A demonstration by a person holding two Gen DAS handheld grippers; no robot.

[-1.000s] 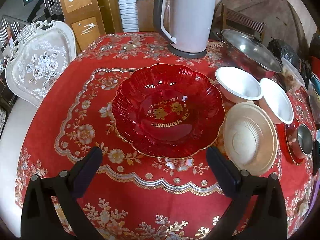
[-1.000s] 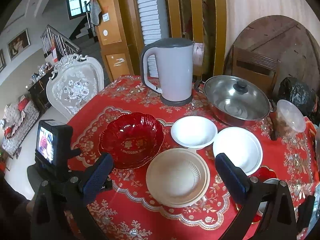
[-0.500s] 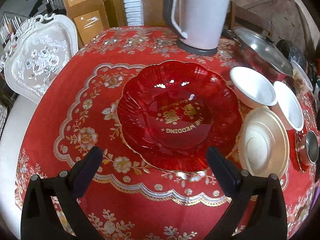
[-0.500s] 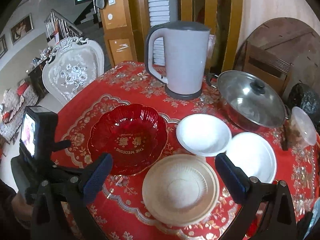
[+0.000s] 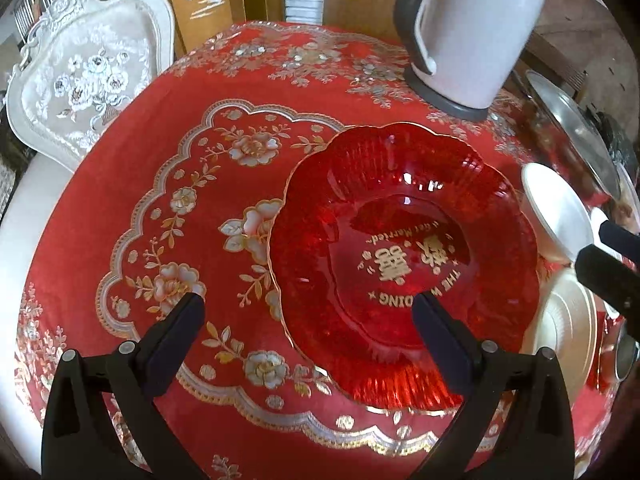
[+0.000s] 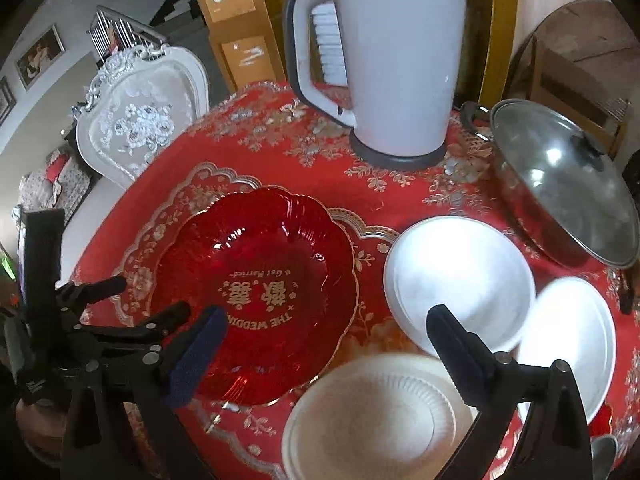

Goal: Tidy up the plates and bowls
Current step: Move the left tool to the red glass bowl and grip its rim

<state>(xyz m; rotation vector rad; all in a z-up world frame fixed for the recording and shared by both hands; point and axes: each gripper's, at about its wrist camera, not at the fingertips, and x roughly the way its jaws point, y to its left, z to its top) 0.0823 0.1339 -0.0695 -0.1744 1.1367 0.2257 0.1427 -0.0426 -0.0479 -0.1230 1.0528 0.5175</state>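
The red scalloped glass dish [image 5: 404, 264] serves as the landmark; it rests flat on the tabletop [image 5: 168, 208], which is covered by a red cloth with gold and silver flowers. Gold lettering and characters are printed in the dish centre.

Left gripper [image 5: 308, 320]: jaws released and spread wide, holding nothing. One finger hangs over the bare cloth left of the dish; the other hangs over the near part of the dish. Contact with the dish cannot be determined.

Right gripper [image 6: 324, 332]: jaws released and spread wide, holding nothing. One finger hangs over the near rim of the dish; the other hangs over the near edge of a white bowl [image 6: 460, 280].

This white bowl sits just right of the dish. A second white bowl [image 6: 568, 332] sits farther right of the dish, overlapping the first in view. A cream ribbed plate [image 6: 372, 416] lies to the near right of the dish, its edge close to the dish rim.

Behind the dish stands a white electric kettle [image 6: 396, 64] on a dark base. A lidded steel pot [image 6: 560, 184] stands to the far right of the dish. A white ornate chair [image 5: 84, 76] stands beyond the tabletop edge, far left of the dish.
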